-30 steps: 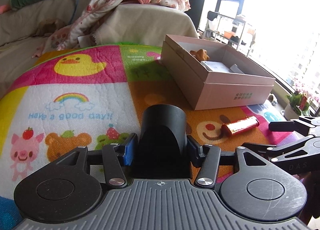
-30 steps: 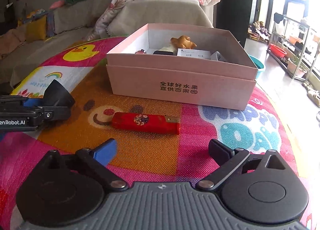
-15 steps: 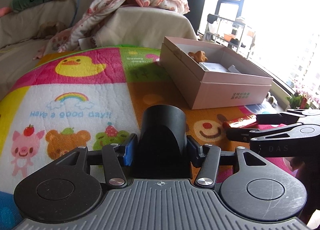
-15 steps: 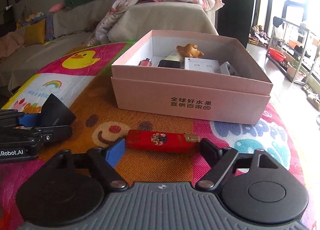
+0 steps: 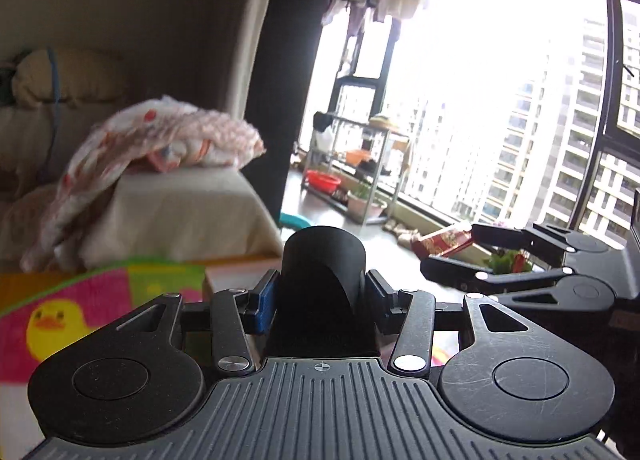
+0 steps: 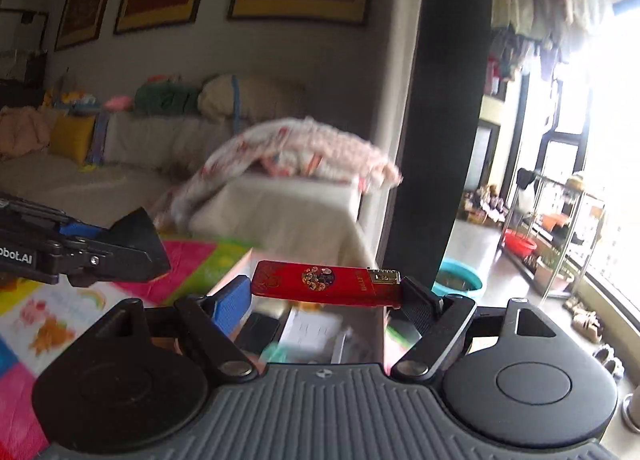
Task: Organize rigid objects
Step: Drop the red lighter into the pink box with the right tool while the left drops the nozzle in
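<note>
My left gripper (image 5: pixel 322 298) holds a black half-round cylinder (image 5: pixel 324 280) upright between its pads, and the jaws are closing on it. My right gripper (image 6: pixel 326 298) is shut on a red stick with a metal end (image 6: pixel 320 284), gripped end to end and lying level. Both are raised above the mat. Directly below the red stick the open pink box (image 6: pixel 234 274) shows, its contents blurred. In the left wrist view the right gripper (image 5: pixel 454 250) with the red stick (image 5: pixel 444 239) hangs to the right. In the right wrist view the black cylinder (image 6: pixel 136 248) is at the left.
A colourful play mat (image 5: pixel 80 312) covers the surface under both grippers. Behind it stands a sofa with a patterned blanket (image 6: pixel 304 156). A metal rack (image 5: pixel 360 164) and a large window (image 5: pixel 500 100) fill the right side, with a teal basin (image 6: pixel 460 278) on the floor.
The right gripper closed on the red stick and lifted it off the mat. Both grippers rose and tilted up, so the box now sits low in view. The left still holds the black cylinder.
</note>
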